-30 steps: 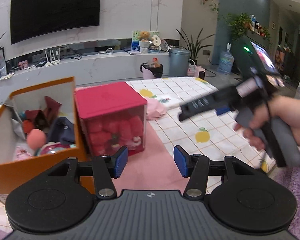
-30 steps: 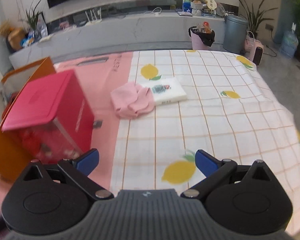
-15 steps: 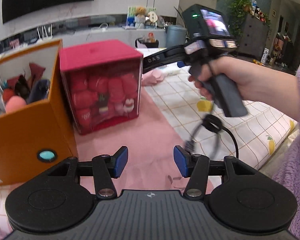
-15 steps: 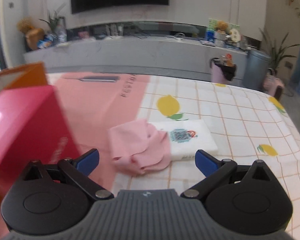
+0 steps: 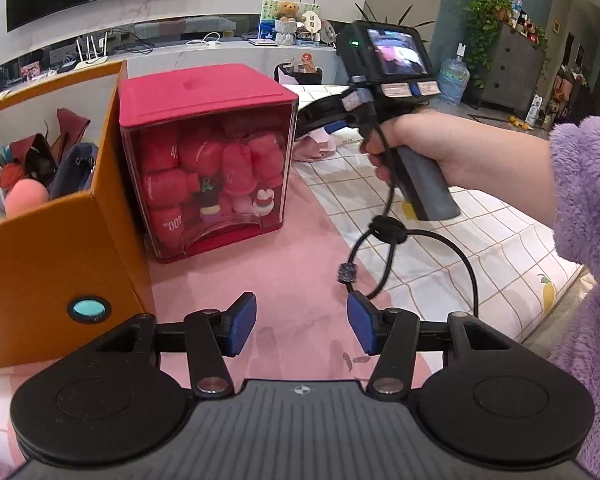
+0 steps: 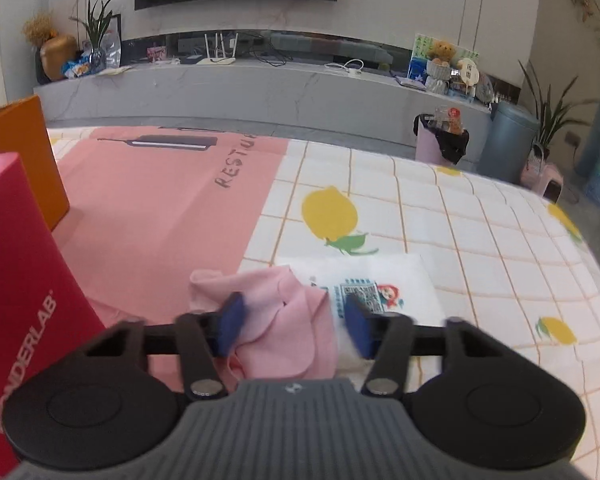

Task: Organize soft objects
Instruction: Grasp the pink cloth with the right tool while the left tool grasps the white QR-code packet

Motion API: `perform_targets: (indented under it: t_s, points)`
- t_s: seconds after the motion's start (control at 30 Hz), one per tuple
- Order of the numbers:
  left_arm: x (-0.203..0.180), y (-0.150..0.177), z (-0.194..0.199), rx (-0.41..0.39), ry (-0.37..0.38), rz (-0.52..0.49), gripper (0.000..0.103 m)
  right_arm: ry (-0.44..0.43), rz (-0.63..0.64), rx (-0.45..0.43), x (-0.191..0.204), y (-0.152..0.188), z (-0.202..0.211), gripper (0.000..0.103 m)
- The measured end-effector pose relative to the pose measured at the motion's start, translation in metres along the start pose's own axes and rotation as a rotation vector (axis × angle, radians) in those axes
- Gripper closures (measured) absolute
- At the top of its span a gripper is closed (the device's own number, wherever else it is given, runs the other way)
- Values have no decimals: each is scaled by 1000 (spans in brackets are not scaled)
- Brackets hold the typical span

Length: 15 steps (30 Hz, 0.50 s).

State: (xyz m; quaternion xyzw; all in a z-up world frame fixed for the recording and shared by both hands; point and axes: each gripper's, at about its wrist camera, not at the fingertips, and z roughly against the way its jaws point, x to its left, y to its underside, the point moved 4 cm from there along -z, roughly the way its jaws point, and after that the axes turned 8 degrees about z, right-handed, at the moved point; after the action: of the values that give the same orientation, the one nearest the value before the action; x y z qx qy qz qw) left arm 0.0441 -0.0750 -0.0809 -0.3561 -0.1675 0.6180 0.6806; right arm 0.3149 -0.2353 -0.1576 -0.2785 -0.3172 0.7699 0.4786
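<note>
A crumpled pink cloth (image 6: 276,320) lies on the table where the pink mat meets the lemon-print cover, partly over a white tissue pack (image 6: 380,284). My right gripper (image 6: 294,330) is open, its blue pads on either side of the cloth. In the left wrist view the cloth (image 5: 314,146) shows behind the right gripper's fingers. My left gripper (image 5: 302,324) is open and empty, low over the pink mat. An open orange box (image 5: 60,216) holding several soft items stands at the left.
A red-lidded clear box (image 5: 208,160) full of red soft items stands next to the orange box; it also shows in the right wrist view (image 6: 24,280). The right hand and its cable (image 5: 400,240) hang over the table's middle. The table's right edge (image 5: 572,280) is close.
My right gripper has moved forward and down onto the pink cloth and its jaws have narrowed around it. My left gripper has pulled back and lowered.
</note>
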Motion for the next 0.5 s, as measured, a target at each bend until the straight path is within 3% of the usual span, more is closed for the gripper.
perform_targets:
  t_s: [0.03,0.07,0.17,0.23,0.4,0.5]
  points:
    - [-1,-1,1,2,-3,-5,41,-17,-9,5,-4,2,3,71]
    - [-2,-2,2,-4,-7,-8,41,-32,-4,17,-8,4,6,75]
    - [-4,-5,7,-25,-18,-20,41,-89,-9,87,-16,13,16,77]
    - [-6,-7,10,-32,-28,-20,41,-129,-54,145,-22,22,23,84]
    - [-10,-11,19,-42,-19,15,41,-124,11,221,-16,39,53,91]
    - [-12,-20,24,-61,-41,2,41,-135,3,282,-18,48,70,103]
